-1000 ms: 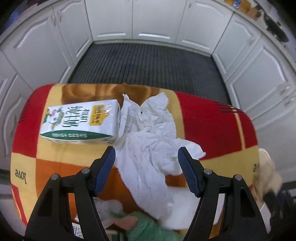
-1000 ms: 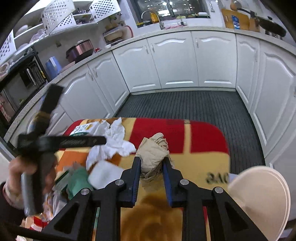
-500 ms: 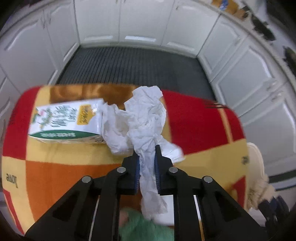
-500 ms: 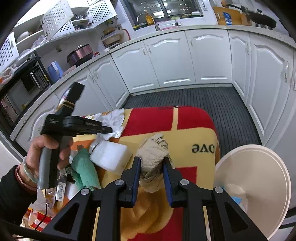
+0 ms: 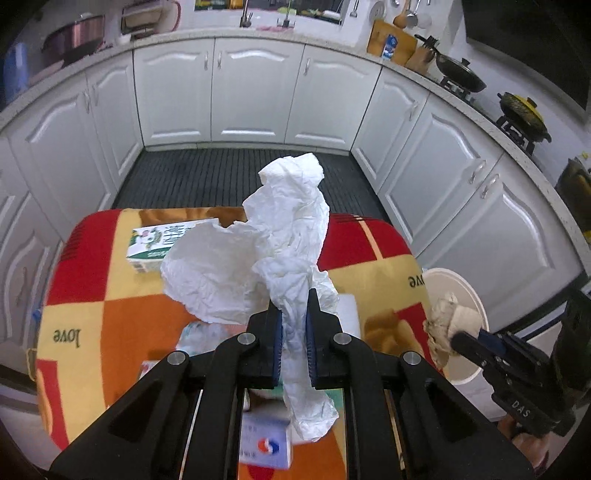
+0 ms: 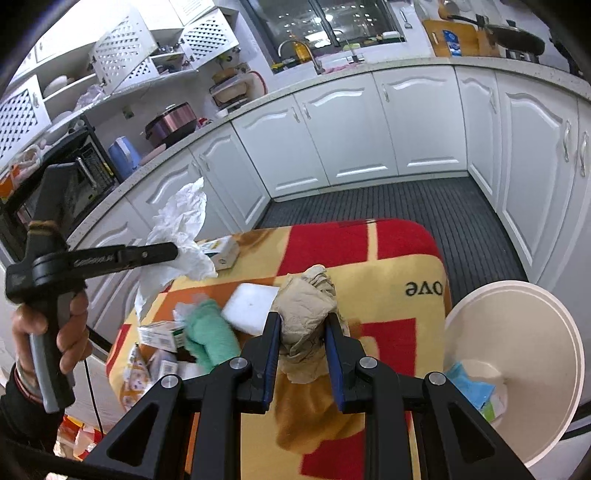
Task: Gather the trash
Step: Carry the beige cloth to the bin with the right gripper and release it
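Inside white bin (image 6: 517,354), blue scraps; left jaws clamp white paper (image 5: 280,236), right jaws brown wad (image 6: 306,314)

grippers: 2, left gripper (image 5: 294,334), right gripper (image 6: 302,345) | white crumpled paper (image 5: 266,243): 1 | beige wad (image 6: 304,306): 1 | milk carton (image 5: 155,243): 1 | white block (image 6: 249,306): 1 | green cloth (image 6: 210,338): 1 | white bin (image 6: 517,373): 1 | checked cloth (image 6: 388,266): 1

White cabinets (image 5: 255,92) with arched door panels run around three sides of a kitchen. Floor (image 5: 236,177): dark, ribbed. Pale speckled counter (image 6: 406,68) on top, with a tap (image 6: 291,50) before a dark window (image 6: 351,14). Lattice-door shelves (image 6: 122,48) upper left. Artificial light.
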